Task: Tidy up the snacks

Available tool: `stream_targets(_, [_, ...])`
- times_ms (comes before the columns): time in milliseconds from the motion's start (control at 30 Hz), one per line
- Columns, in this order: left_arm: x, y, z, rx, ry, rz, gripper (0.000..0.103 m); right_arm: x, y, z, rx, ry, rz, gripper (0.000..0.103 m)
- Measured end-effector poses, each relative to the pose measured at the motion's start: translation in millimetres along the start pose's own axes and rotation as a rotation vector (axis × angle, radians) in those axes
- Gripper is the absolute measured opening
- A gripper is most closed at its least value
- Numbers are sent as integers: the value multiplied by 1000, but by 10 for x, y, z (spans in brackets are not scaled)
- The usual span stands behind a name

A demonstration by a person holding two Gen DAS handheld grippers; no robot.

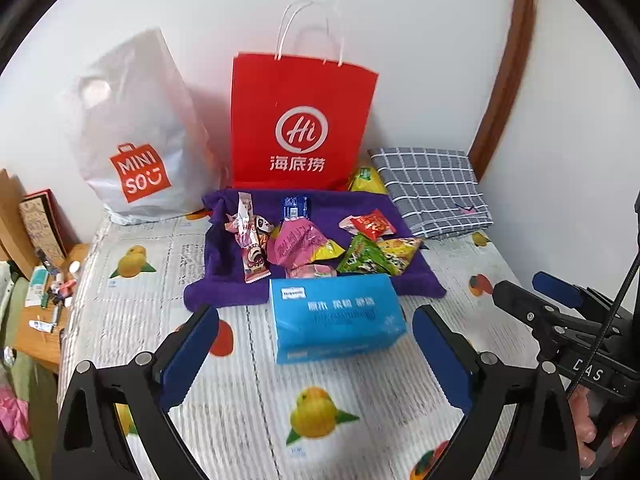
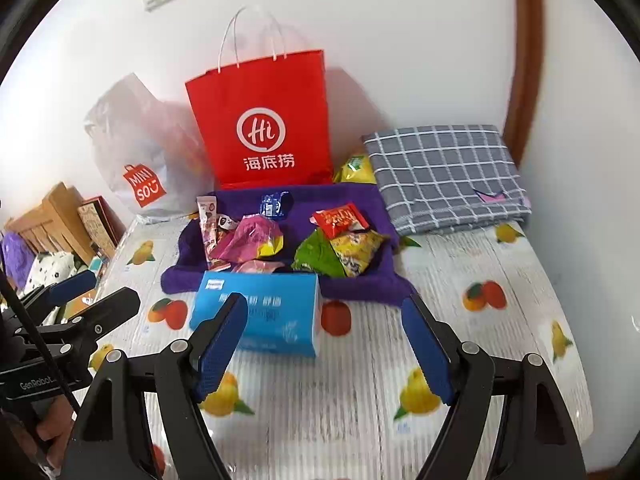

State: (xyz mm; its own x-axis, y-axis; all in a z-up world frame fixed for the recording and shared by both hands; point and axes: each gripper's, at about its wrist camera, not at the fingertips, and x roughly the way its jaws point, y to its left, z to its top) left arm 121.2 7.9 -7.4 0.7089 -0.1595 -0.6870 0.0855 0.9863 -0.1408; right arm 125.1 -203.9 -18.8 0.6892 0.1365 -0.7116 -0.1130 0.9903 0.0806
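White wall at the far side; fruit-print mat covering the bed.

Left wrist view:
- Purple towel spread on the mat, far of centre.
- Loose snack packets scattered on the towel: pink, red, green, yellow, blue, about 8 in all.
- Blue tissue box at the near edge of the towel, touching it.
- Red paper bag upright against the wall, just behind the towel.
- White shopping bag to its left.
- Folded checked cloth at far right.
- Left claw spread wide, holding nothing, hovering near the box.

Right wrist view:
- Same towel, packets and box; a yellow packet lies off the towel between the red bag and the cloth.
- Right claw spread wide, empty, above the mat.

Progress, as a judgement: the packets lie mixed and unsorted in the open; none shows inside either bag, though the bag interiors are hidden. Sorting or bagging of these packets remains.
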Motion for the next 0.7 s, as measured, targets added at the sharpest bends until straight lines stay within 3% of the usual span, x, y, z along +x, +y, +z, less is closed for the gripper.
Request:
stream_targets(67, [-154,-63,-86,4,-24,5,102,-152,-9,-106,20,-20,-15,92])
stream_targets(200, [-384,-122,-229,-2,-53,5,102,-434,-33,-285,28,-59,-18,99])
stream_targets(400, [-683,-188,-436,0,-84,20,102,-663,-67,-482,28,-75,-69,100])
stream_targets(700, [-884,-238,-562,13,-106,61,102,-849,41,-674,-8,-97,-72,100])
